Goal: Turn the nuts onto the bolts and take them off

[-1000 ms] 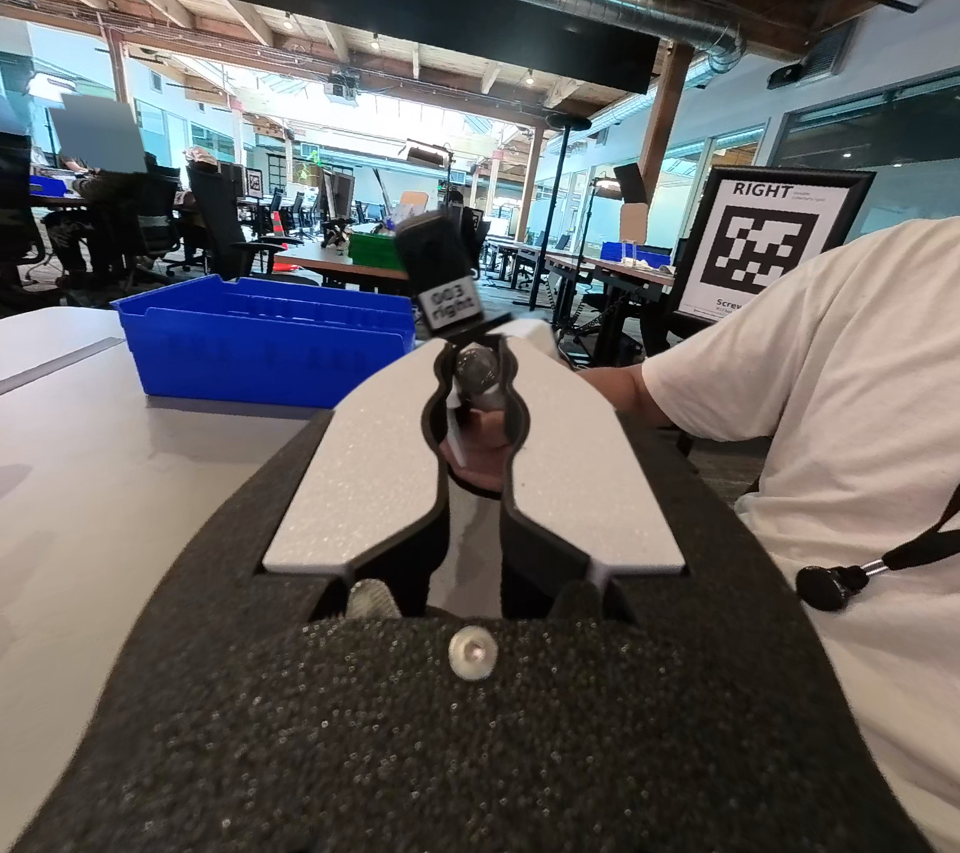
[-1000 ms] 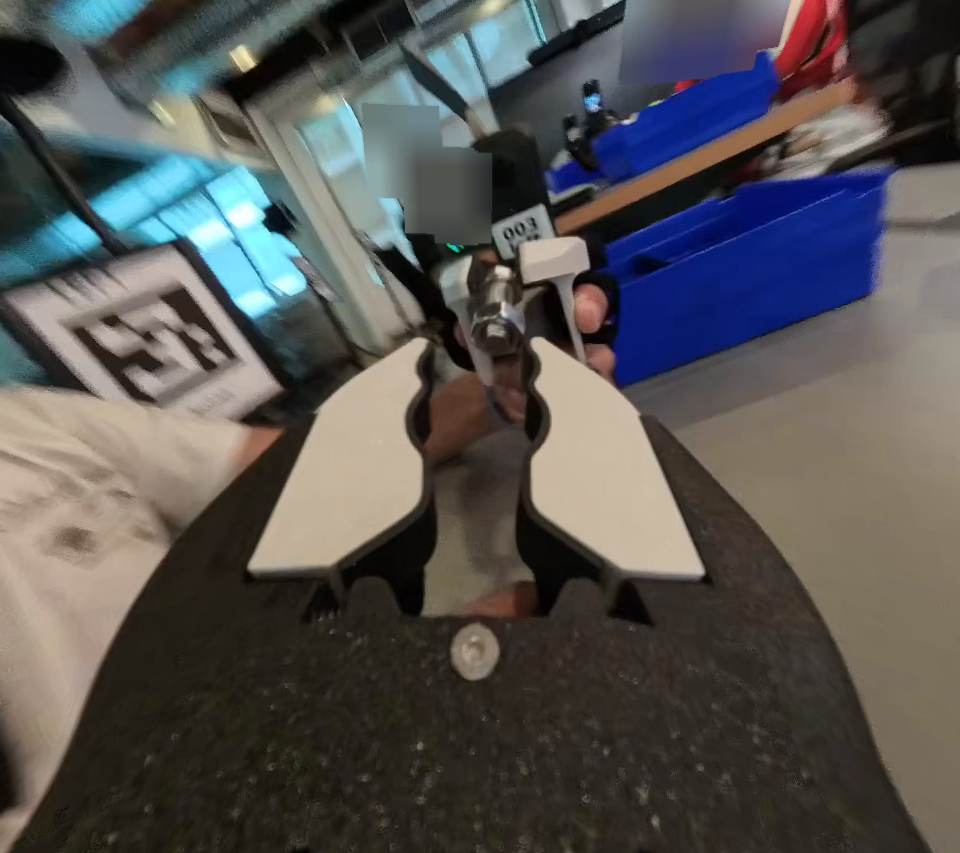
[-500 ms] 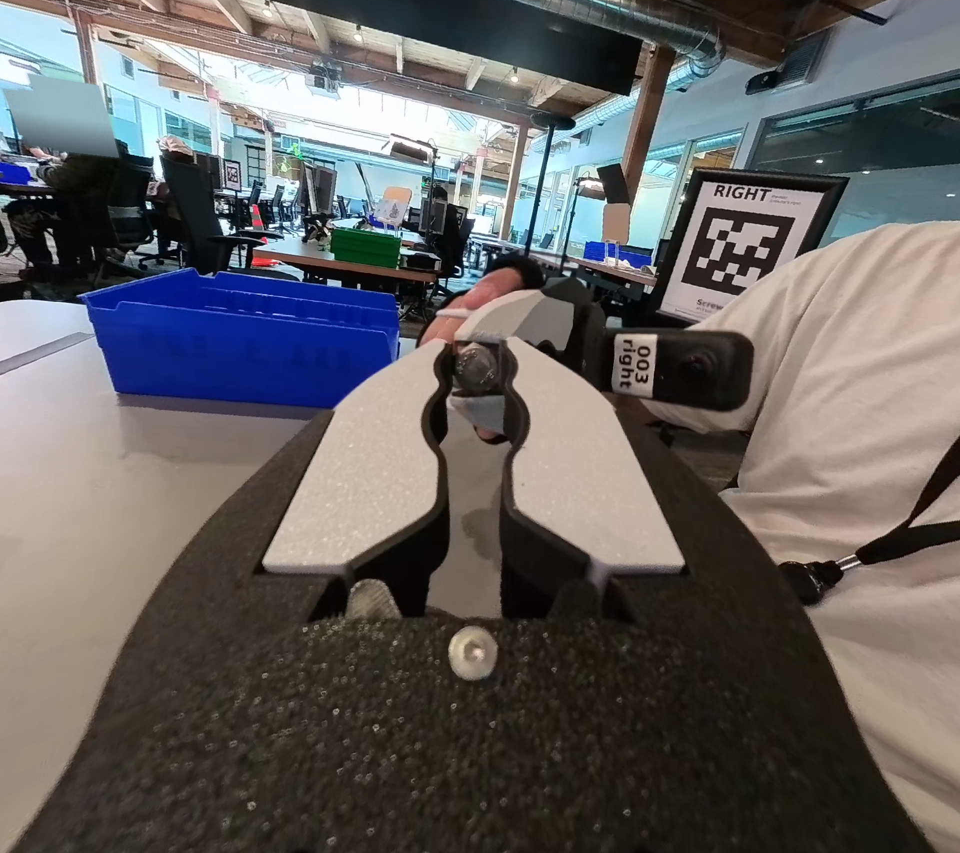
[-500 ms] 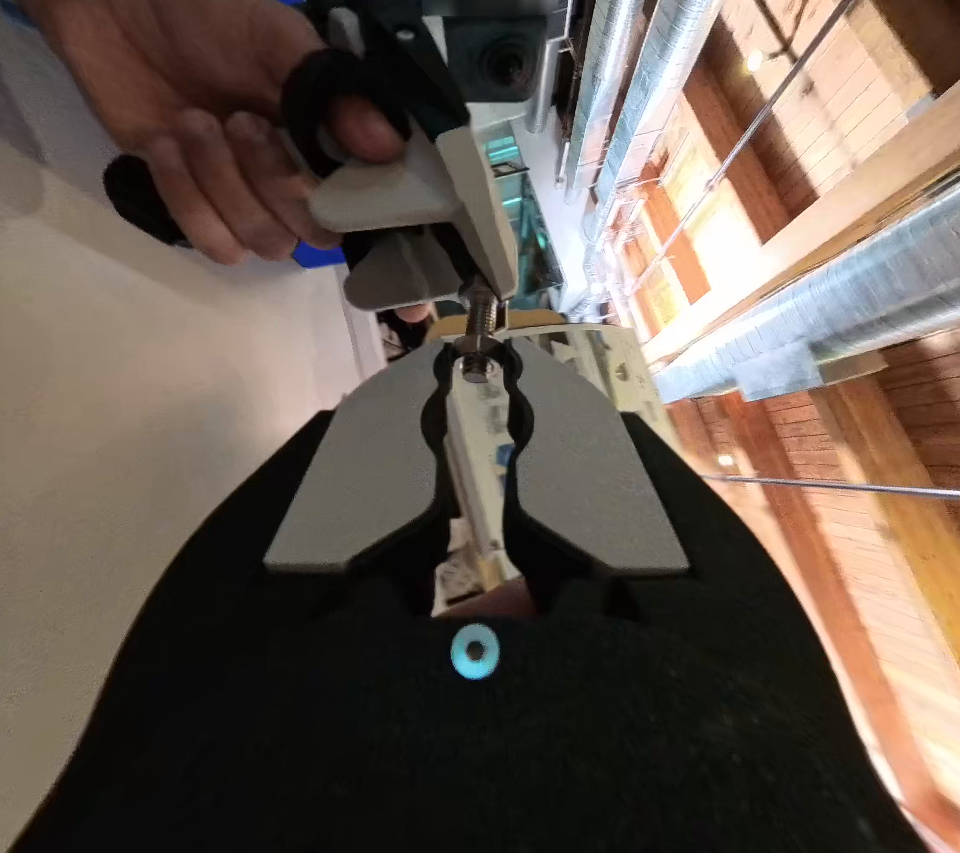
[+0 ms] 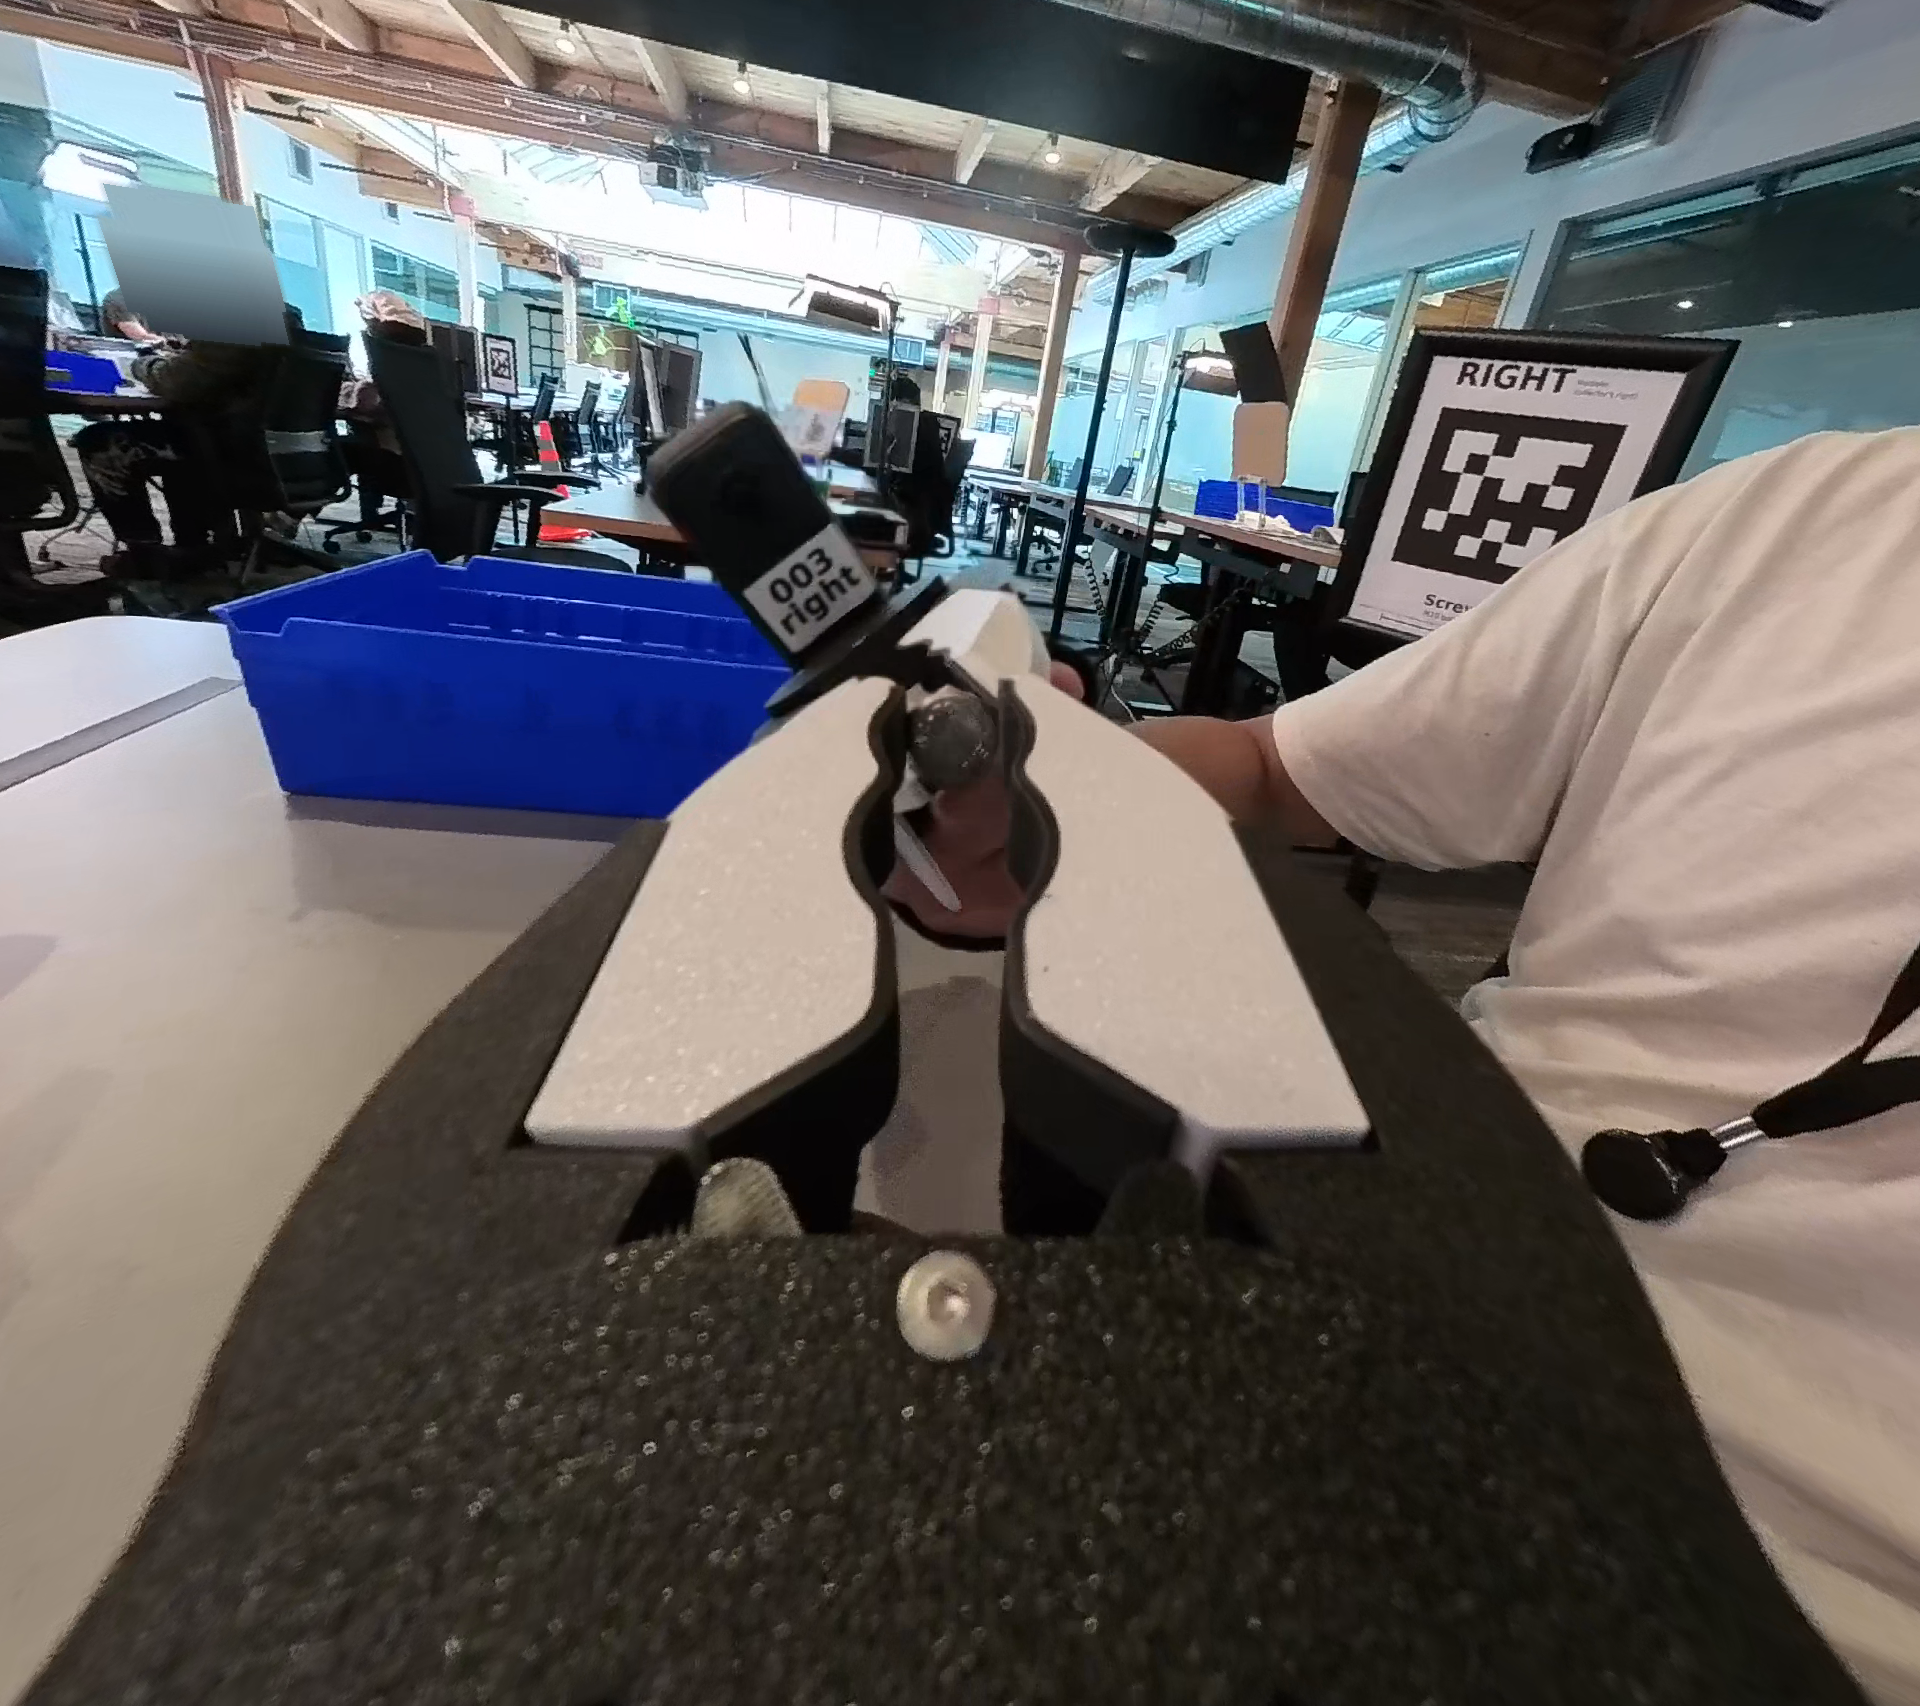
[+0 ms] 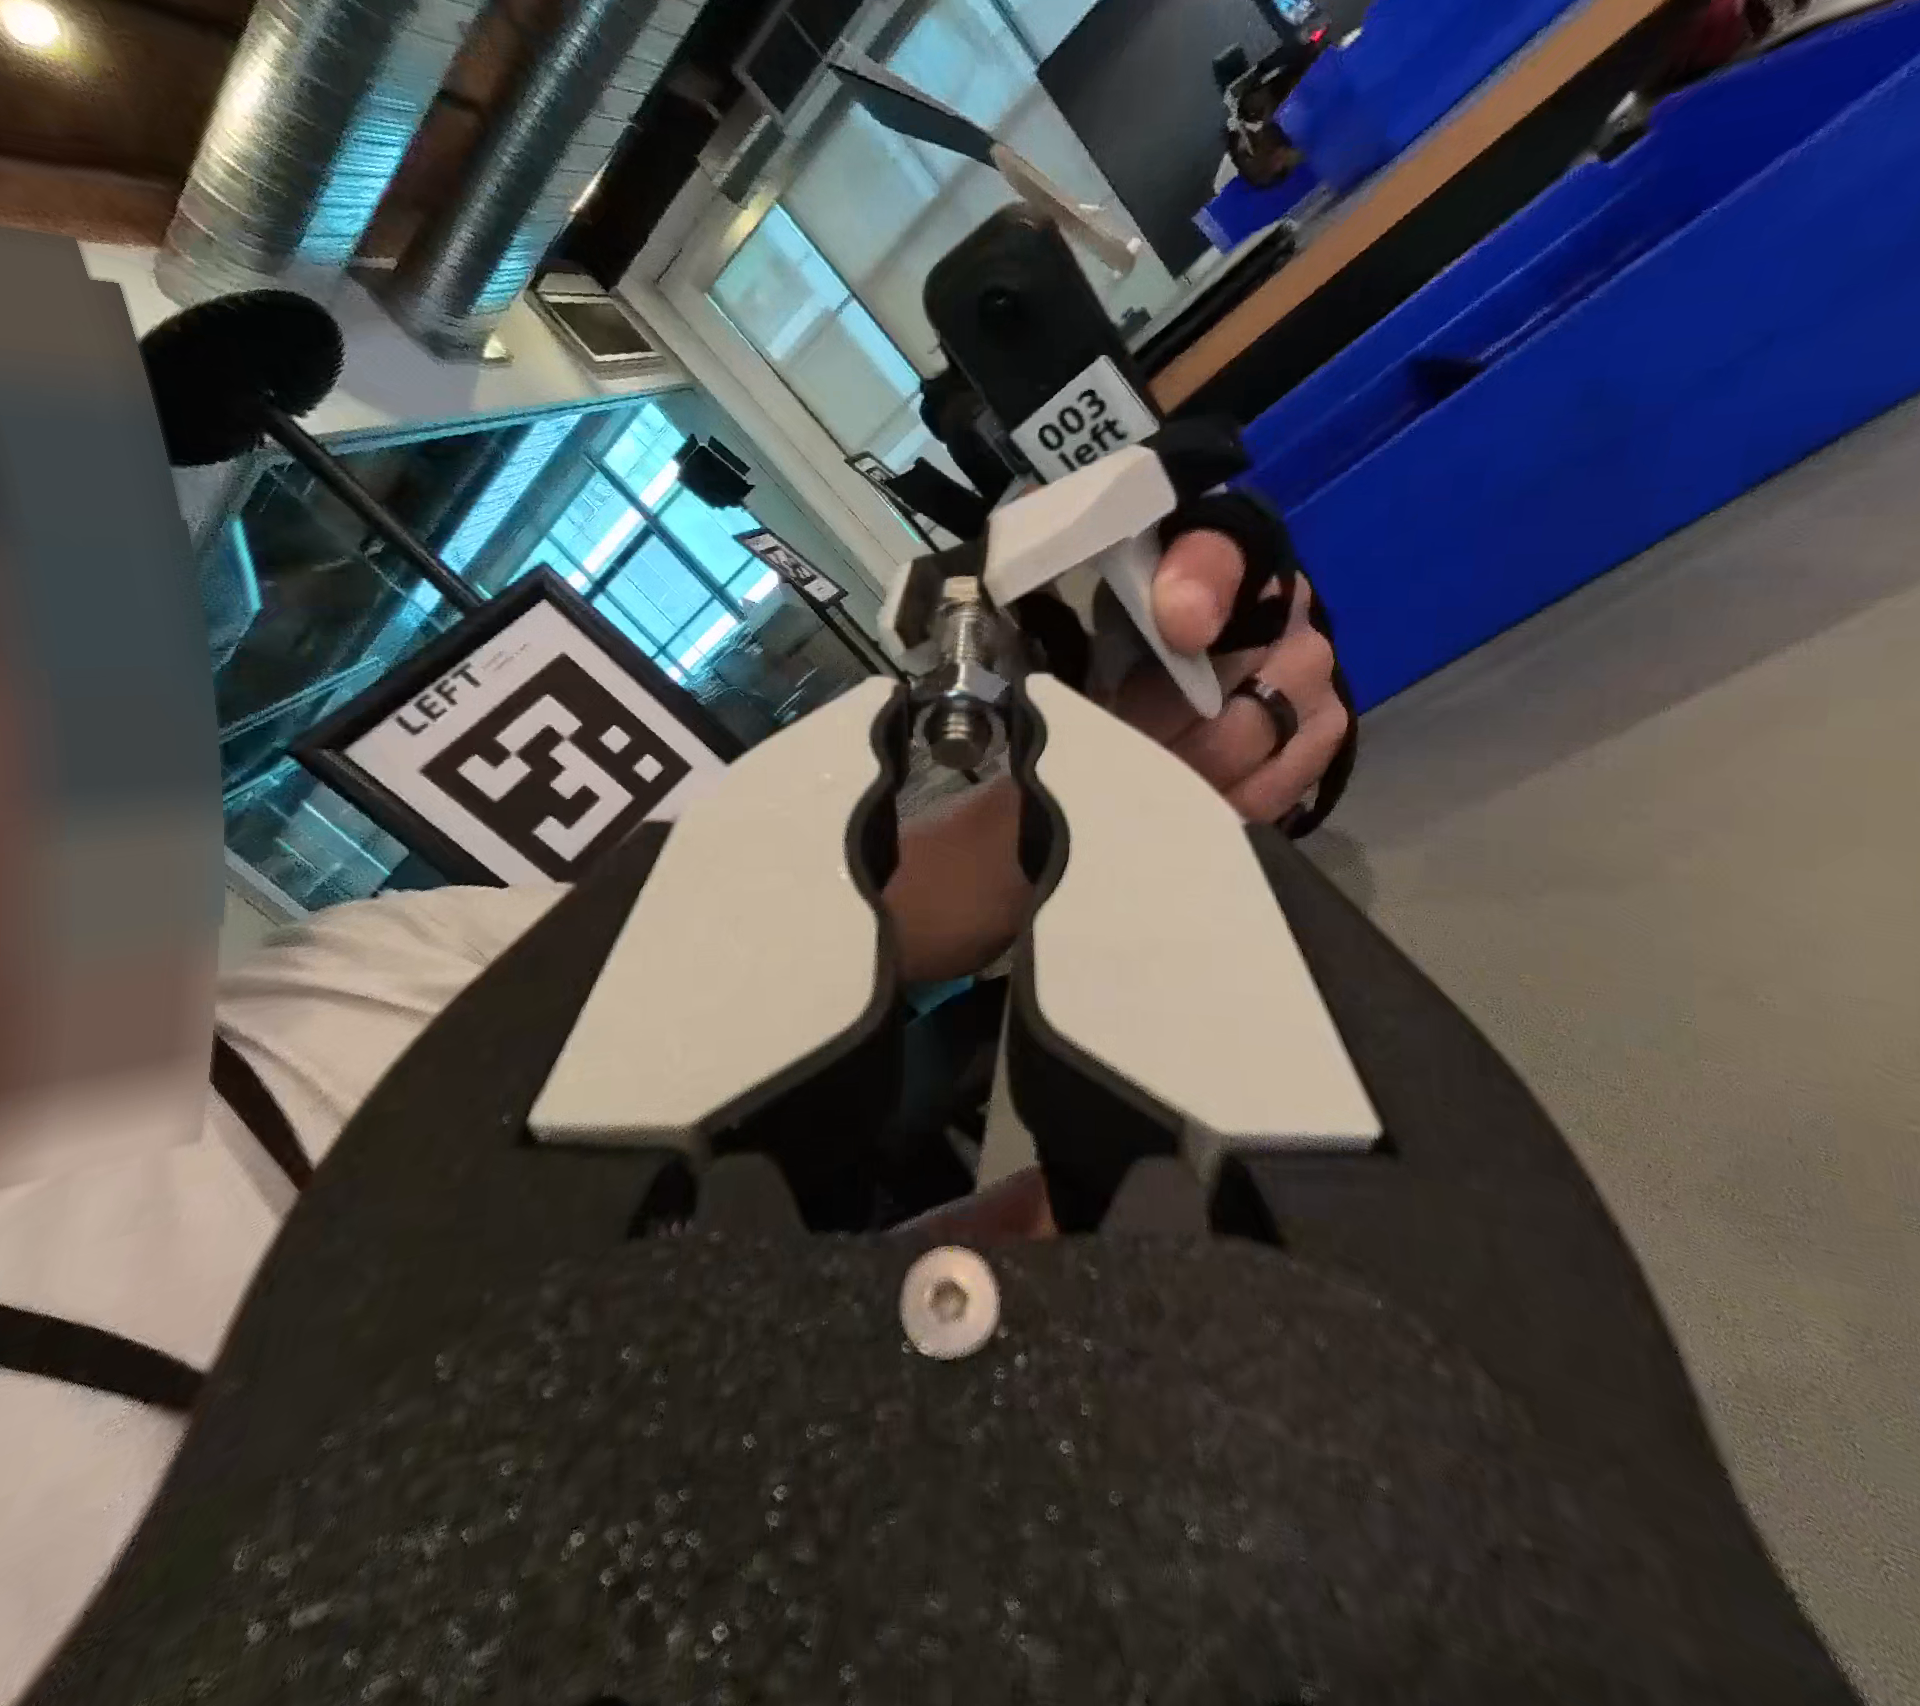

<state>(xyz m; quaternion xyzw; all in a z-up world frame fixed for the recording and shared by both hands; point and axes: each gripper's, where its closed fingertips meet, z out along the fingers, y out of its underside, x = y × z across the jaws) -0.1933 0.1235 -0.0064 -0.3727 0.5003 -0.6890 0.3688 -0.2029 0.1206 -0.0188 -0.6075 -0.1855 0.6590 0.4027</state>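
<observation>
Left wrist view: the left gripper (image 5: 951, 747) fills the lower half of the frame, its pale, grainy fingers (image 5: 748, 908) closed on the rounded metal head of a bolt (image 5: 948, 734) at centre. Behind it the right gripper (image 5: 971, 633) meets the bolt from the far side, its dark camera block tilted toward upper left. A glossy blue plastic bin (image 5: 499, 680) sits on the grey table (image 5: 208, 929) at left; a white sleeve (image 5: 1610, 721) and a framed marker board (image 5: 1527, 472) fill the right

Right wrist view: tilted and slightly blurred, this frame alone shows the threaded shank. The right gripper (image 6: 958, 726) has its scalloped fingertips pinched on a hexagonal steel nut (image 6: 961, 682) part-way along the bolt (image 6: 964, 617), just above centre. The left gripper (image 6: 971, 591), held by a hand (image 6: 1236, 680), clamps the bolt's far end. Blue bins (image 6: 1610, 409) run along the right edge, a second marker board (image 6: 530, 752) stands at left, and ribbed silver ducts (image 6: 436, 15) cross the upper left
</observation>
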